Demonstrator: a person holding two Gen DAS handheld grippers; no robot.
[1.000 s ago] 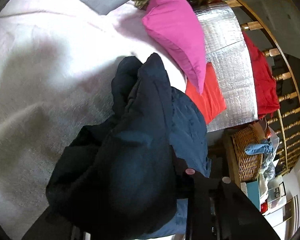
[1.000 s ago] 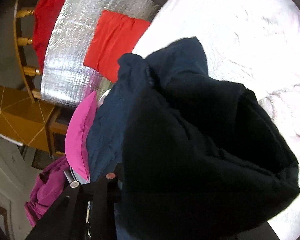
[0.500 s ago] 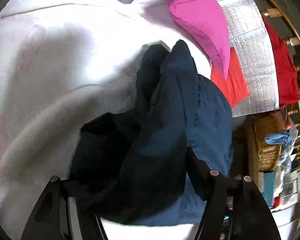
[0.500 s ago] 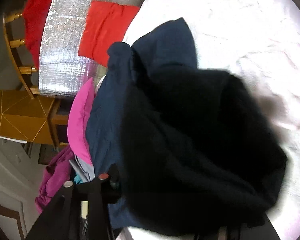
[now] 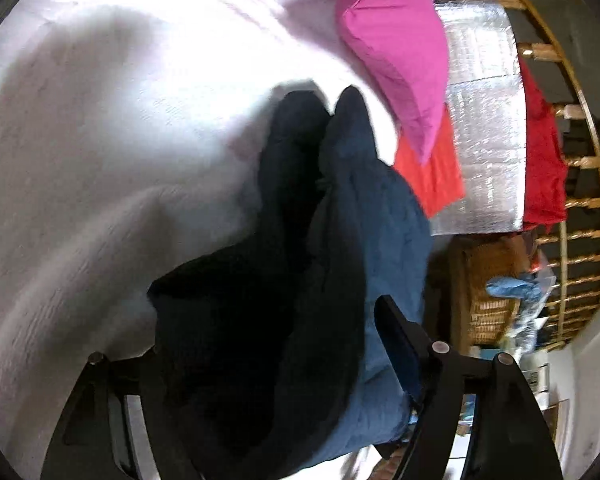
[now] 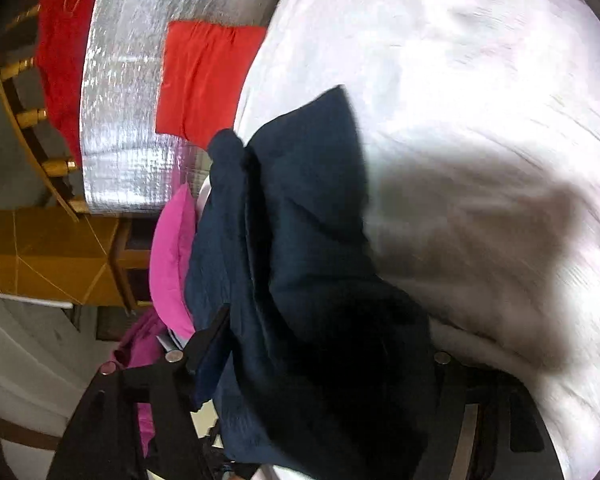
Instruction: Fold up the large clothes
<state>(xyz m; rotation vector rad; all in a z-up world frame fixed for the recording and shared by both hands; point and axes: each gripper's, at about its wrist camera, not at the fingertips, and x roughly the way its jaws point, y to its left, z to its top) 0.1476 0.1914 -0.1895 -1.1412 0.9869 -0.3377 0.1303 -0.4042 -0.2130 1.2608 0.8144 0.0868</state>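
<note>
Left wrist view, left to right: white bedspread (image 5: 112,152) fills the left side, bright and overexposed near the middle. The dark navy garment (image 5: 300,272) lies bunched on it, running from the frame's centre down to the bottom edge, with its lighter blue quilted side facing right. The left gripper (image 5: 272,344) straddles it: the left finger sits low at the cloth's edge, the right finger (image 5: 400,336) stands off the blue side. Jaws are opening, garment between them, and the pads do not look pressed on it, so it is let go. Right of the garment: pink pillow (image 5: 396,40) leaning over a red folded cloth (image 5: 432,176), then a silver foil mat (image 5: 484,120), a second red cloth (image 5: 544,160), wooden railing (image 5: 580,184), and a wicker basket (image 5: 488,300) lower down.

Right wrist view, left to right: wooden railing, red cloth, foil mat, red folded cloth (image 6: 208,84), pink pillow (image 6: 172,264). Then the same navy garment (image 6: 300,280), heaped at centre-bottom on the bedspread (image 6: 480,100), which takes the right side with a grey shadow across it. The right gripper (image 6: 320,344) brackets the heap, jaws spreading, fingers clear of the cloth on both sides. The view is motion-blurred.
</note>
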